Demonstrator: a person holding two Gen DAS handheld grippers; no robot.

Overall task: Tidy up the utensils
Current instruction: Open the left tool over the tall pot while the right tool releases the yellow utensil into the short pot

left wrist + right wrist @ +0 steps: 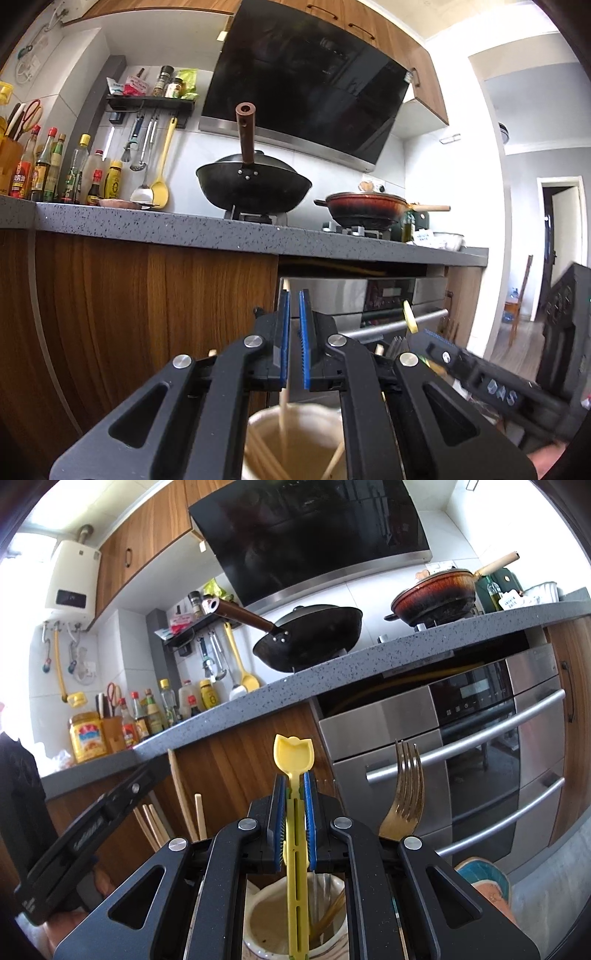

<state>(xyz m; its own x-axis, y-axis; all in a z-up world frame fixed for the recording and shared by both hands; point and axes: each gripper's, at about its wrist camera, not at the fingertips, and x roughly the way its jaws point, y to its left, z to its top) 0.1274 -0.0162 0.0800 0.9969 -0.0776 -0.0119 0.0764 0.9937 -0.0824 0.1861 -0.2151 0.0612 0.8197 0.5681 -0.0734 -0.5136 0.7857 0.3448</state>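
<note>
In the left wrist view my left gripper [294, 295] is shut on a wooden chopstick [284, 402] that runs down into a beige holder cup [258, 424] with several chopsticks inside. My right gripper [424, 332] sits just to the right, with a yellow tip above it. In the right wrist view my right gripper [294, 779] is shut on a yellow plastic utensil [293, 755] that stands upright, its lower end inside the cup [255, 912]. A gold fork [406, 794] stands beside it on the right. Several chopsticks [199, 816] stand to the left, by my left gripper [155, 770].
Ahead is a grey speckled counter [166, 225] with a black wok [255, 184], a brown clay pot [365, 210] and sauce bottles [48, 170]. Below it are wooden cabinet doors [129, 314] and a steel oven with bar handles [480, 738]. Ladles hang on the wall.
</note>
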